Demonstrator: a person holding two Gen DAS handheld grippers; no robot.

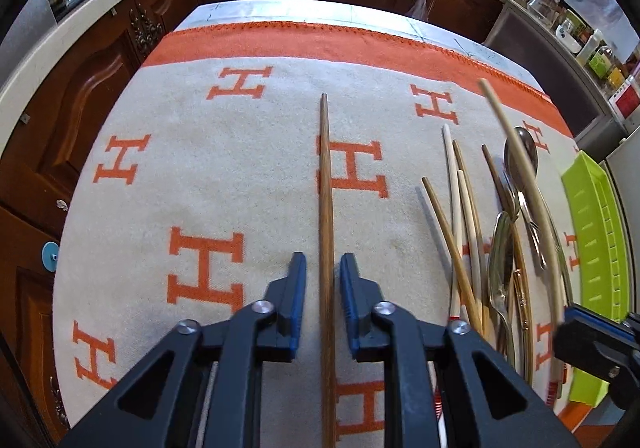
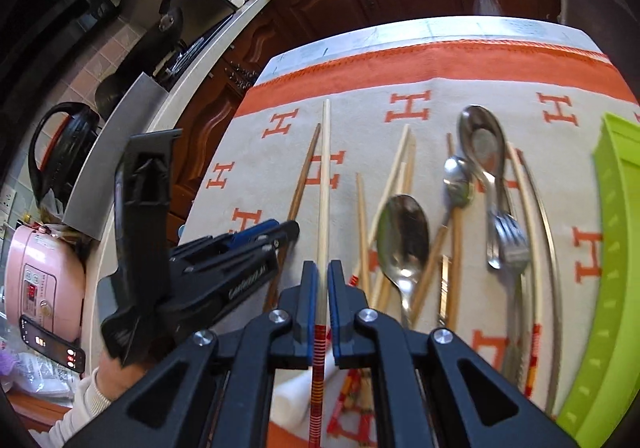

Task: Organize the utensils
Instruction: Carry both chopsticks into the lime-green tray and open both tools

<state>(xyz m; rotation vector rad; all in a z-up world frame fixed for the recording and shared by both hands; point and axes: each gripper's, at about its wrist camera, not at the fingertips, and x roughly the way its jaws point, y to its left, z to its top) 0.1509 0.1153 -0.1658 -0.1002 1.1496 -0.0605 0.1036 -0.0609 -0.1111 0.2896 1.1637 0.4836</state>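
Left hand-held gripper (image 1: pixel 323 268) is pointing down over the H-pattern blanket (image 1: pixel 200 152) that covers the desk (image 1: pixel 280 10). Its blue pads are only a little apart, either side of a dark brown chopstick (image 1: pixel 325 168). You can see a sliver of blanket on both sides of the stick, so it's straddling it rather than pinching it, and the stick looks like it's lying flat on the blanket. Right hand-held gripper (image 2: pixel 323 272) is clamped tight on a pale chopstick (image 2: pixel 325 176) with a red-striped end, which runs straight out ahead between the pads. The rest of the utensils sit in a loose heap to the right: more chopsticks, a big spoon (image 2: pixel 402 236), a fork (image 2: pixel 508 236) and a couple more spoons. The lime green tray (image 2: pixel 612 248) is just beyond them at the blanket's right edge.
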